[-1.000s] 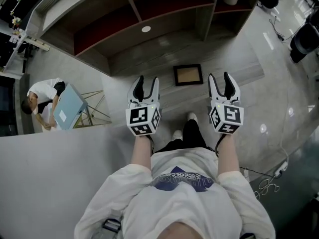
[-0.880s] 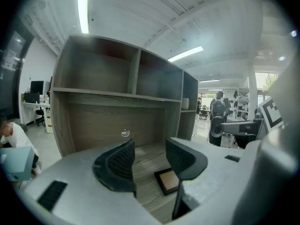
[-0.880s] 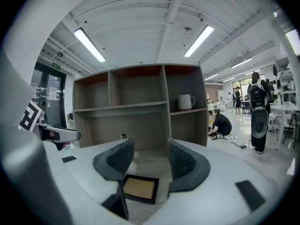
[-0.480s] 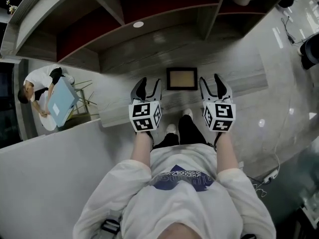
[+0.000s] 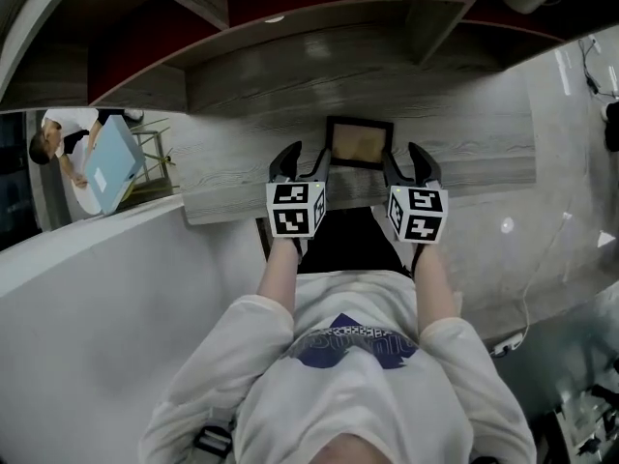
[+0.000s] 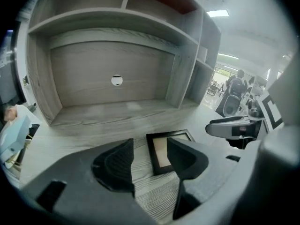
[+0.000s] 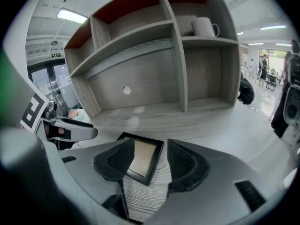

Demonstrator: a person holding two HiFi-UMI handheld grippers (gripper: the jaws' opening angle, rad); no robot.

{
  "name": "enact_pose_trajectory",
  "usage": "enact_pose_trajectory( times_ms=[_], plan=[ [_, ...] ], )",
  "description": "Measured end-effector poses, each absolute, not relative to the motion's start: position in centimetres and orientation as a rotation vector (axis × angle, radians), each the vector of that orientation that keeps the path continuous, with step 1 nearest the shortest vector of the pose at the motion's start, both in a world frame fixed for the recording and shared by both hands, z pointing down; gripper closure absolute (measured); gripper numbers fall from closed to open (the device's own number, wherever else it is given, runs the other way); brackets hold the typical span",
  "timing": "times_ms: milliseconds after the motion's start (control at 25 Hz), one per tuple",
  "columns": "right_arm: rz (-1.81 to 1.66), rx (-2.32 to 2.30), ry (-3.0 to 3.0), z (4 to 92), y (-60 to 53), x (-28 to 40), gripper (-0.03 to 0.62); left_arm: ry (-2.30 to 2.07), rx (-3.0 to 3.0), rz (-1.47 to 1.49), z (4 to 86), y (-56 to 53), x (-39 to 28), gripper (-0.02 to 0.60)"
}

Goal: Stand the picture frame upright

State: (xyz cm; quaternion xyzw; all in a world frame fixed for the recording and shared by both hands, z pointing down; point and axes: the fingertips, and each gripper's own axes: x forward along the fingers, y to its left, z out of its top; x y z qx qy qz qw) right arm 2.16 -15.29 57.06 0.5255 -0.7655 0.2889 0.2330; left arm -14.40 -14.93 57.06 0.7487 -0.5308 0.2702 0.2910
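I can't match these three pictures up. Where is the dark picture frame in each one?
Head view: the picture frame lies flat at upper centre.
Left gripper view: lower centre, partly behind the right-hand jaw.
Right gripper view: lower centre, seen between the jaws.
Shared landmark: the round white spot on the wooden back panel.

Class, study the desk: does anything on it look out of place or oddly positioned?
The frame lies flat on the desk below the shelves. That looks odd, since a picture frame would normally stand upright.

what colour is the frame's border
The frame has a black border; it shows best in the right gripper view.
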Motion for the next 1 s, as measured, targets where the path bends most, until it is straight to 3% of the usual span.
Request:
enact_pose_trajectory(
  times_ms=[400, 1000],
  plan=[
    [0.954, 1.446, -1.965, 62.8, -15.5, 1.6, 0.390, -1.303, 1.921, 0.813, 63.1, -15.8, -13.3, 0.376],
    [0.974, 1.453, -1.838, 65.1, -15.7, 1.0, 0.431, -1.220, 1.895, 0.925, 65.8, -16.0, -12.6, 0.384]
  ],
)
